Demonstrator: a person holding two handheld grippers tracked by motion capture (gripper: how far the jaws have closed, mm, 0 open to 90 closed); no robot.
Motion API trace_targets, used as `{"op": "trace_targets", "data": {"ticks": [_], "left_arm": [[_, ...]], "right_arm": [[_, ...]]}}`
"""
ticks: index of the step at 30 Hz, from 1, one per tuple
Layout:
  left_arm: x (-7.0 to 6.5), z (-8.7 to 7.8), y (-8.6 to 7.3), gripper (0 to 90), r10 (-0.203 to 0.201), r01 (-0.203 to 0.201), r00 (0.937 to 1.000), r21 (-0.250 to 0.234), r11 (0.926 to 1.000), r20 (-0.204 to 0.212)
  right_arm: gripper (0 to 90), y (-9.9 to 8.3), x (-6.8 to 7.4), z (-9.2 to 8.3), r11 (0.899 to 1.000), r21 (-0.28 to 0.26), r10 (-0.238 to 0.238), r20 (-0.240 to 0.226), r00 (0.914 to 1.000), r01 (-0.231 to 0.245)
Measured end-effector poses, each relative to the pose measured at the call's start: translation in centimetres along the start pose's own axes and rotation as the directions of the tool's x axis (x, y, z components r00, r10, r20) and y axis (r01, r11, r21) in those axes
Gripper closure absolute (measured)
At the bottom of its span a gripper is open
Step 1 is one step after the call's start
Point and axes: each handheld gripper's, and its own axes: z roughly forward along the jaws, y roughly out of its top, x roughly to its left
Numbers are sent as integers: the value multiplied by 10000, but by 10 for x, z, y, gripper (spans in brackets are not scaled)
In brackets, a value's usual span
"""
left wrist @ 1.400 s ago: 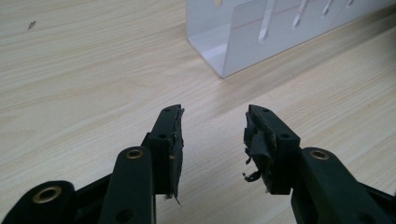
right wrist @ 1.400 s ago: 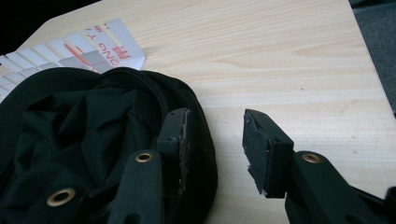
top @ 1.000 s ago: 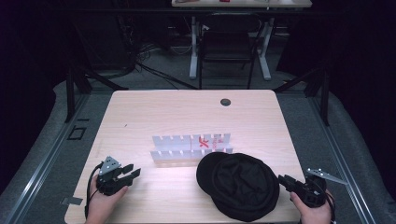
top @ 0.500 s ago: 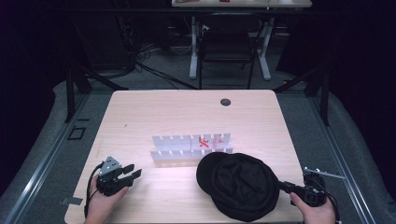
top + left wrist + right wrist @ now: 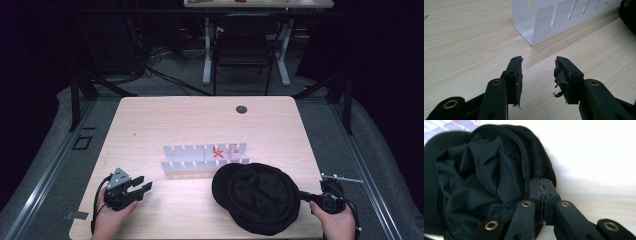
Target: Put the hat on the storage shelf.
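A black cap [image 5: 260, 197] lies crumpled near the table's front right, its fabric folded [image 5: 481, 175]. My right gripper [image 5: 302, 196] is at the cap's right edge. Its jaws have just been closing and now stand pressed together [image 5: 541, 181] on the cap's rim. A white slotted rack [image 5: 205, 157] with red lettering stands mid-table, just behind the cap. My left gripper [image 5: 142, 184] rests at the front left, pointing toward the rack's near corner [image 5: 544, 22]. Its jaws [image 5: 537, 65] have just been opening; they are apart with nothing between them, and the worn pads show.
The light wooden table [image 5: 165, 120] has a round black grommet [image 5: 241, 109] near its far edge. A dark chair [image 5: 242, 50] and desk legs stand beyond it. Bare wood lies between the left gripper and the rack.
The right gripper's jaws, apart beside the cap a second ago, have come together on the cap's right edge. The left hand and the rack have stayed put.
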Motion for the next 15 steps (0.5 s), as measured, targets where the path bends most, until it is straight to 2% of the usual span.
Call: {"op": "trace_targets", "data": {"ticks": [3, 7, 8, 9, 13, 14, 15], "left_arm": [[0, 1, 0, 573, 38, -38, 10000, 38, 10000, -10], [0, 0, 0, 573, 5, -5, 10000, -11, 10000, -53], [1, 0, 0, 573, 6, -5, 10000, 17, 10000, -45], [1, 0, 0, 573, 6, -5, 10000, 17, 10000, -45], [1, 0, 0, 573, -2, 2, 10000, 72, 10000, -57], [1, 0, 0, 572, -15, 16, 10000, 49, 10000, -46], [1, 0, 0, 572, -14, 14, 10000, 62, 10000, -38]], "right_arm": [[887, 10, -3, 0, 9996, -182, 196, 90, 9998, -194], [886, 20, -8, 0, 10000, 14, 46, 201, 9998, -47], [886, 24, -11, -2, 9993, 331, -218, 566, 9982, 199], [886, 25, -10, 1, 9999, 103, 25, 367, 9993, -29], [884, 34, -11, 2, 9988, 473, -147, 585, 9982, 119], [874, 39, -10, 4, 9967, 781, -286, 693, 9972, 232], [869, 42, -10, 2, 9917, 1166, -655, 1004, 9928, 536]]}}
